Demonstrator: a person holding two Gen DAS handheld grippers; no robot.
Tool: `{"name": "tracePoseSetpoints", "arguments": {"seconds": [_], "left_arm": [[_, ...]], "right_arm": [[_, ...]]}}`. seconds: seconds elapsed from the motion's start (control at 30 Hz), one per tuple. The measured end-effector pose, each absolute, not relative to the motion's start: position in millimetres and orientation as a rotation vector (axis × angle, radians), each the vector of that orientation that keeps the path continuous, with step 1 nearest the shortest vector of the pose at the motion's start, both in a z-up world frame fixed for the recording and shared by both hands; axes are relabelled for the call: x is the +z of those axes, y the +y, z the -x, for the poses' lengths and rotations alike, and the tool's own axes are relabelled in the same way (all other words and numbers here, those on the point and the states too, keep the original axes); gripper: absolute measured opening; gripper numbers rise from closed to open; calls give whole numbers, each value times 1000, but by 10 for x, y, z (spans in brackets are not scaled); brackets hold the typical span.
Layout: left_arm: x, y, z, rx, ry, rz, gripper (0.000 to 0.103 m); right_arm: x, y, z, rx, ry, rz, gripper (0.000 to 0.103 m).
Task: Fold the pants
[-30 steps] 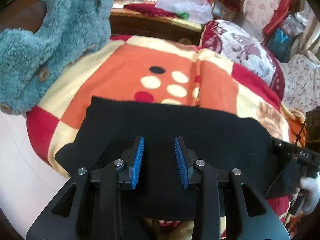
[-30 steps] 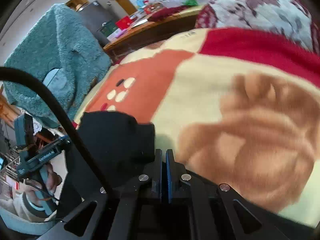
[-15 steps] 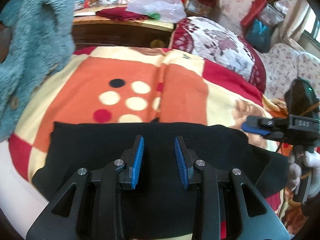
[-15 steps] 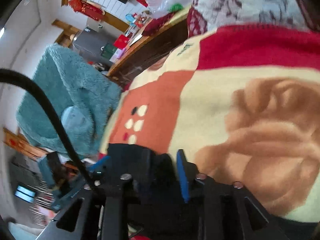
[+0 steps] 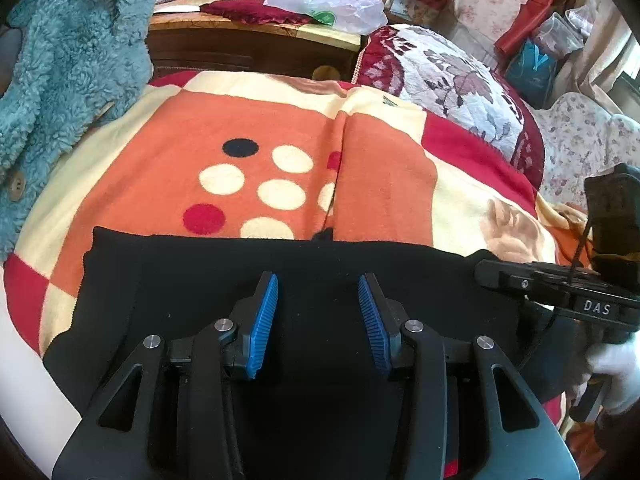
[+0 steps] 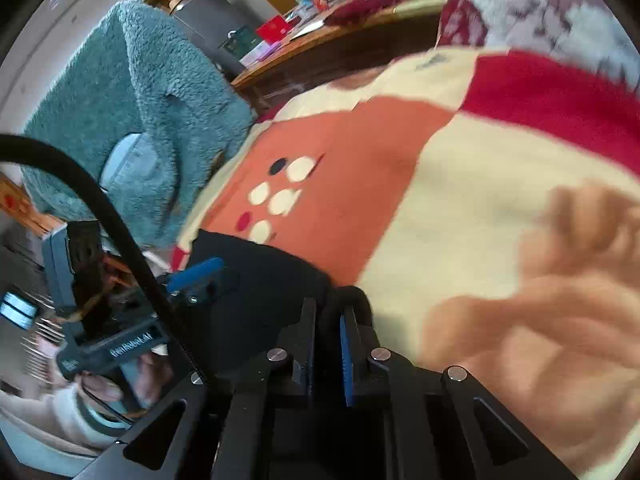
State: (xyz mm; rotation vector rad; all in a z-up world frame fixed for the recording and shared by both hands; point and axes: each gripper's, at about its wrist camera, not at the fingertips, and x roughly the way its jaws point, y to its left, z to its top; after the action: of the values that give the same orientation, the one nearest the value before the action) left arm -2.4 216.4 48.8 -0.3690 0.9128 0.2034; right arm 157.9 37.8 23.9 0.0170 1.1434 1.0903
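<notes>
The black pants (image 5: 304, 268) lie folded in a wide band across the near edge of the bed. My left gripper (image 5: 318, 296) is open and empty, hovering just above the middle of the pants. My right gripper (image 6: 327, 320) is shut on the right end of the pants (image 6: 256, 272), with black cloth bunched between its blue pads (image 6: 347, 344). The right gripper also shows in the left wrist view (image 5: 520, 280) at the pants' right end. The left gripper shows in the right wrist view (image 6: 192, 276), blue pad up.
The bed carries an orange, cream and red blanket (image 5: 280, 152). A teal fleece coat (image 5: 68, 60) hangs at the left. A floral pillow (image 5: 448, 80) lies at the back right. A wooden table (image 5: 256, 36) with a plastic bag stands behind the bed.
The right gripper was shut, opened half a second ago, and has closed again on the pants' right end. The left gripper stayed open above the pants and shifted slightly.
</notes>
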Motion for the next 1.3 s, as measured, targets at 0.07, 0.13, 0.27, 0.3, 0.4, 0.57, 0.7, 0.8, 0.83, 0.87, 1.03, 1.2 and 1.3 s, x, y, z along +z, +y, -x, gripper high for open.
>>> {"name": "tracePoseSetpoints", "arguments": {"seconds": [0.07,0.13,0.27,0.3,0.4,0.57,0.7,0.8,0.83,0.87,1.03,1.2,1.3], "left_arm": [[473,2138,27,211,913,358,42],[440,2128,34,213,906,347,43],[425,2173,51,220,904,358,45],[431,2181,54,224,906,356,45],[434,2191,68,231,908,353,45],[502,2148,99,241,906,349,45],[597,2027,124,196,898,348,45],[640,1870,116,148,899,345,45],[648,1800,109,131,898,339,45],[653,1734,100,114,900,333,45],[631,1351,30,16,922,288,45],[592,1006,-27,-74,955,251,45],[578,817,-35,-125,962,234,52]], "right_arm": [[233,362,-1559,1069,1116,-8,9],[99,318,-1583,1035,1137,-57,9],[-73,254,-1637,992,1167,-133,11],[-21,220,-1651,951,1147,-107,14],[79,59,-1714,883,1133,-93,14],[372,-261,-1622,889,1061,-123,14],[512,-625,-1381,885,1038,-149,19],[511,-914,-1168,838,1040,-141,46],[492,-1008,-1072,817,1040,-138,48],[470,-1111,-1006,800,1044,-141,48],[300,-1654,-744,660,1113,-181,48],[230,-2192,-586,516,1149,-277,49],[157,-2479,-579,434,1152,-357,50]]}}
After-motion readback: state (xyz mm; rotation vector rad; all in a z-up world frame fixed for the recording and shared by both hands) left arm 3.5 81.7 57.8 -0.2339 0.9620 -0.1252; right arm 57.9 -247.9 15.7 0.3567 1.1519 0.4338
